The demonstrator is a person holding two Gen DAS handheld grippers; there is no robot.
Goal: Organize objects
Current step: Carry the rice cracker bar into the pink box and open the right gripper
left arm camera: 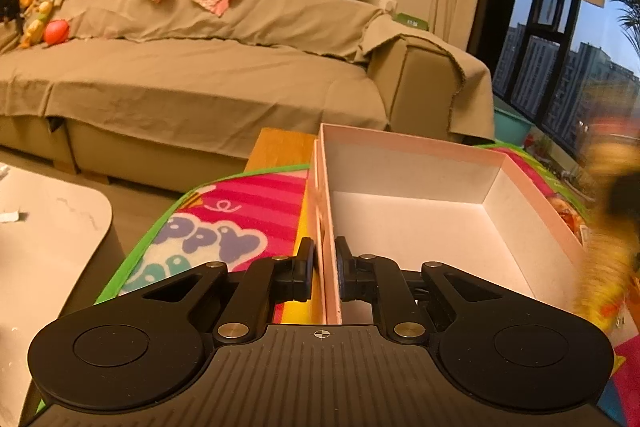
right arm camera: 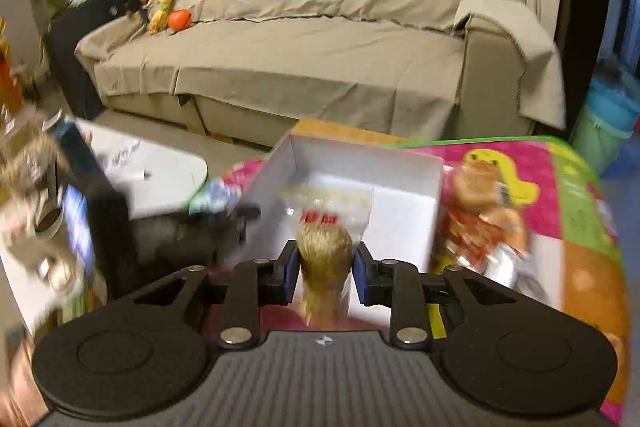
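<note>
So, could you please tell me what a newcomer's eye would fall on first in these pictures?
Probably the open pink box on the bright cartoon play mat, with the left gripper clamped on its near wall. Next, the right gripper, its fingers pinching a clear bag with a blurred yellow item inside, above the box. Behind stands a covered sofa strewn with clothes.

My way into the pink box (left arm camera: 420,219) is open from above: its white floor lies bare at centre right of my left view. Its left wall (left arm camera: 330,267) sits pinched between my left fingers (left arm camera: 306,267). On the right edge of that view a blurred yellow bag (left arm camera: 612,235) crowds the box's right rim, blocking entry from there.
</note>
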